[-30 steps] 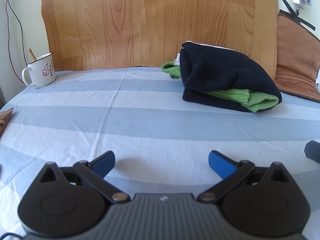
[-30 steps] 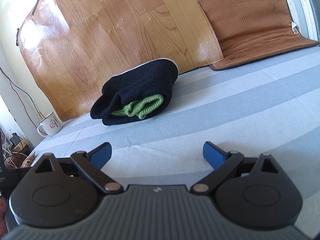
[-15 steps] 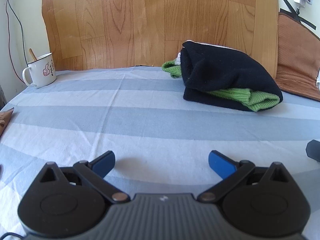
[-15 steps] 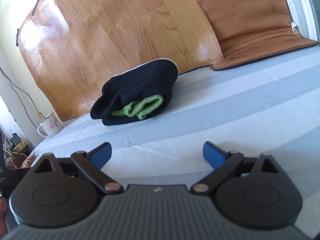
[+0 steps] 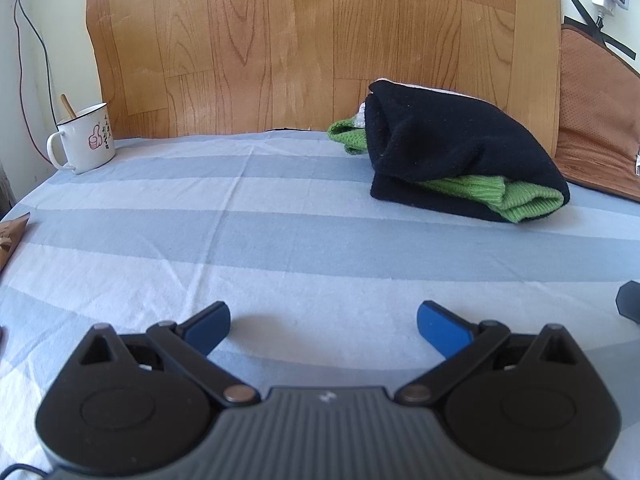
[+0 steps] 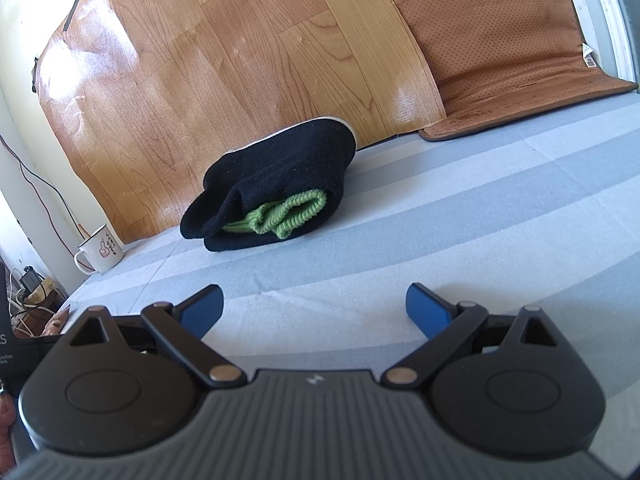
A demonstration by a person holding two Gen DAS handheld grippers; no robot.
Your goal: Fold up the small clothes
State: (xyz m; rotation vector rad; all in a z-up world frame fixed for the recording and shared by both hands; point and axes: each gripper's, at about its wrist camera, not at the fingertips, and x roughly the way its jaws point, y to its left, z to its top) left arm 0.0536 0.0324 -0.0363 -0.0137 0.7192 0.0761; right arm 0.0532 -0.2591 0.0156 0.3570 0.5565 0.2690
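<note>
Your left gripper (image 5: 323, 318) sits low over the blue-and-white striped bed sheet (image 5: 280, 240) with its blue-padded fingers spread wide and nothing between them; your right gripper (image 6: 314, 310) is in the same condition, jaws apart and empty, its view tilted. Neither tool touches any garment. The task's item, a folded black knit garment (image 5: 456, 152) wrapped around a green ribbed knit piece (image 5: 520, 202), lies on the sheet well ahead of both grippers, close to the wood-grain vinyl sheet (image 5: 300, 48) that lines the wall. In the right wrist view the green knit (image 6: 288, 214) shows from the open end of the black bundle (image 6: 280, 172), which suggests the folding is done and the bundle has been set back out of the working area. A white enamel mug with a thumbs-up print (image 5: 86, 140) stands at the far left corner, well apart from the clothes. A brown perforated seat mat (image 6: 500, 40) leans against the wall to the right. Judged complete or nearly so; no further garment is visible.
</note>
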